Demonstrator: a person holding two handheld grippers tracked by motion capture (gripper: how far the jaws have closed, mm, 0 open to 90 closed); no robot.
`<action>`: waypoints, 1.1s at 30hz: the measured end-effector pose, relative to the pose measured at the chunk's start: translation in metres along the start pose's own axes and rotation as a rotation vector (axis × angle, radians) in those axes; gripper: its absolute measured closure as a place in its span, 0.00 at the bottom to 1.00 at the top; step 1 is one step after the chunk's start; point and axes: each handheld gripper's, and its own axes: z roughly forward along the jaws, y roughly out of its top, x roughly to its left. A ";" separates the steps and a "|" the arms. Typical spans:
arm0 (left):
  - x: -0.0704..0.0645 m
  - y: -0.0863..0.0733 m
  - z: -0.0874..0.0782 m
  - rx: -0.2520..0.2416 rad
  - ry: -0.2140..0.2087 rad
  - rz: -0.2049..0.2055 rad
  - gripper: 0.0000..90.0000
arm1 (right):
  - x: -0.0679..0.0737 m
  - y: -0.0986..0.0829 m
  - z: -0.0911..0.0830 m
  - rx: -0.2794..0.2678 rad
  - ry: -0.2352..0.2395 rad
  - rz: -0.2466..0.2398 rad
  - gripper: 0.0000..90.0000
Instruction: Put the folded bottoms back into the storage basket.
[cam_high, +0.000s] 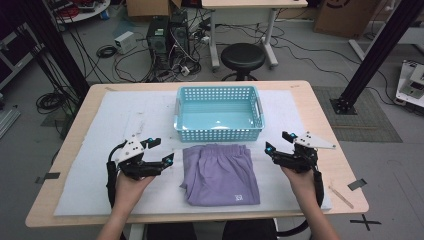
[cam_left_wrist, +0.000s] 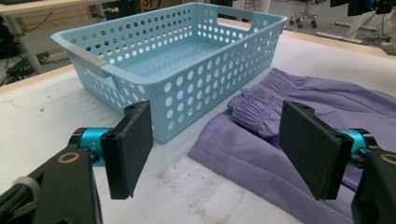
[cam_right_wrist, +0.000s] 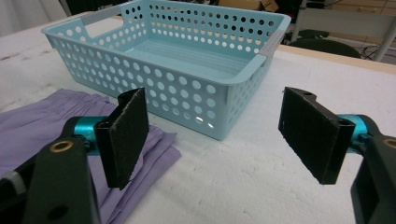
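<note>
Between the two grippers, folded purple shorts (cam_high: 220, 175) are laid flat on the white mat (cam_high: 90, 165), just in front of the basket (cam_high: 218, 132). Left gripper (cam_high: 161, 151) and right gripper (cam_high: 278, 142) are held beside the shorts, jaws spread wide, nothing gripped.

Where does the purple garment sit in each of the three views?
High view: garment at centre, just in front of the basket.
Left gripper view: right of centre, beside the basket's near corner.
Right gripper view: lower left, partly behind the left jaw.
Shared landmark: the basket.
</note>
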 end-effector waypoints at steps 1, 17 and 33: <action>-0.001 0.000 0.001 0.004 -0.001 0.000 0.30 | 0.000 0.000 0.000 0.000 0.000 -0.003 0.28; -0.017 -0.004 0.025 0.085 -0.078 -0.018 0.31 | 0.010 -0.005 0.013 0.057 0.055 -0.005 0.43; -0.033 -0.014 0.036 0.239 -0.105 -0.090 0.36 | 0.024 -0.013 0.021 0.140 0.106 -0.005 0.40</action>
